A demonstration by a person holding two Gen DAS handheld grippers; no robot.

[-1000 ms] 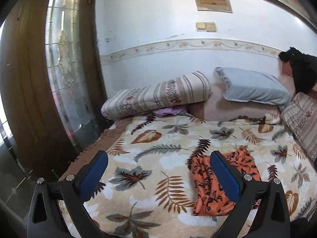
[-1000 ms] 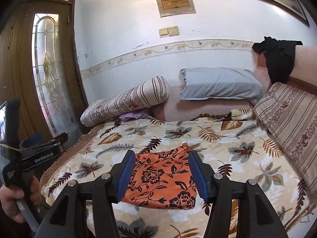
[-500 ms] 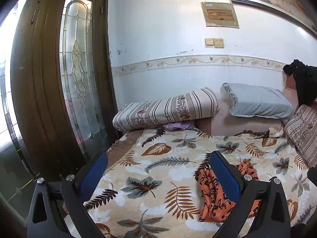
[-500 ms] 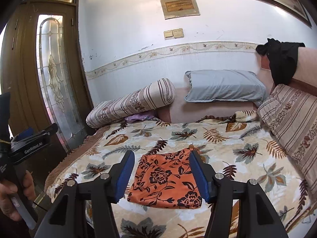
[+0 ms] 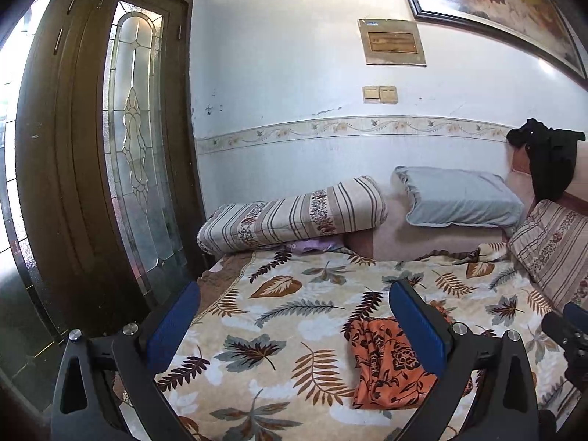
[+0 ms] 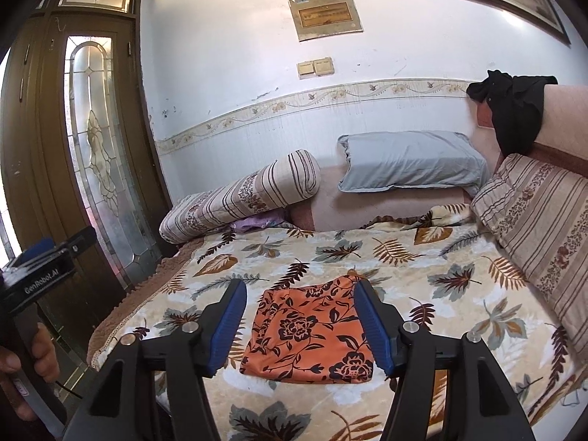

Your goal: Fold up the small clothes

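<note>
An orange cloth with a black flower print point(image 6: 308, 334) lies folded flat in a rough square on the leaf-patterned blanket point(image 6: 459, 268). It also shows in the left wrist view point(image 5: 386, 364), partly behind the right finger. My right gripper point(image 6: 299, 327) is open and empty, held above and in front of the cloth, which shows between its blue pads. My left gripper point(image 5: 294, 327) is open and empty, off to the cloth's left near the bed's edge. It also shows at the far left of the right wrist view point(image 6: 40, 268), held in a hand.
A striped bolster point(image 6: 242, 198), a grey pillow point(image 6: 411, 161) and a striped cushion point(image 6: 540, 228) line the bed's back and right. A purple cloth point(image 6: 253, 224) lies under the bolster. A black garment point(image 6: 514, 106) hangs on the headboard. A wooden glazed door point(image 5: 110, 169) stands left.
Both grippers have drawn back and tilted upward from the bed, so more wall and door show. The cloth lies unmoved. Both grippers stay open.
</note>
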